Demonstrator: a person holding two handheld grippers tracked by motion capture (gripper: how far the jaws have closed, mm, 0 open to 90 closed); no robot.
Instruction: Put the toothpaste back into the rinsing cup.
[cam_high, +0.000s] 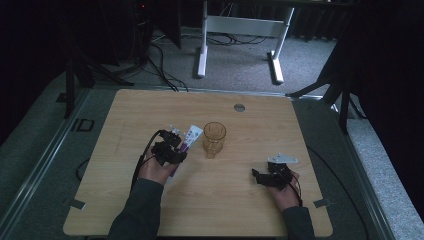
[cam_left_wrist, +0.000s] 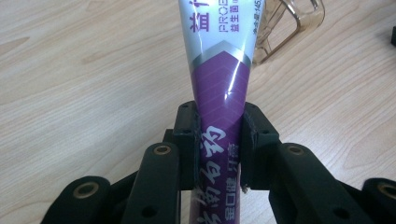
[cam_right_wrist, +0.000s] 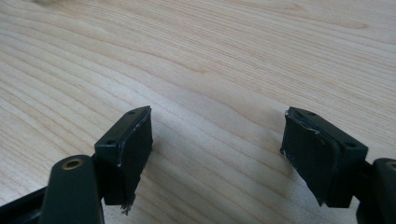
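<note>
A white and purple toothpaste tube (cam_left_wrist: 223, 70) runs up between my left gripper's (cam_left_wrist: 219, 140) jaws, which are shut on its purple end. In the high view that gripper (cam_high: 181, 146) sits left of centre, with the tube (cam_high: 191, 136) pointing up and to the right. An amber see-through cup (cam_high: 214, 138) stands on the table just right of the tube's far end; the cup (cam_left_wrist: 289, 23) also shows at the top right of the left gripper view. My right gripper (cam_right_wrist: 217, 156) hangs low over bare wood, open, with nothing between its pads. It rests at the right (cam_high: 257, 175).
The wooden table (cam_high: 240, 200) has a round grommet hole (cam_high: 239, 107) near its far edge. Beyond the table stand a white desk frame (cam_high: 240, 30), cables on the carpet and dark tripod legs at both sides.
</note>
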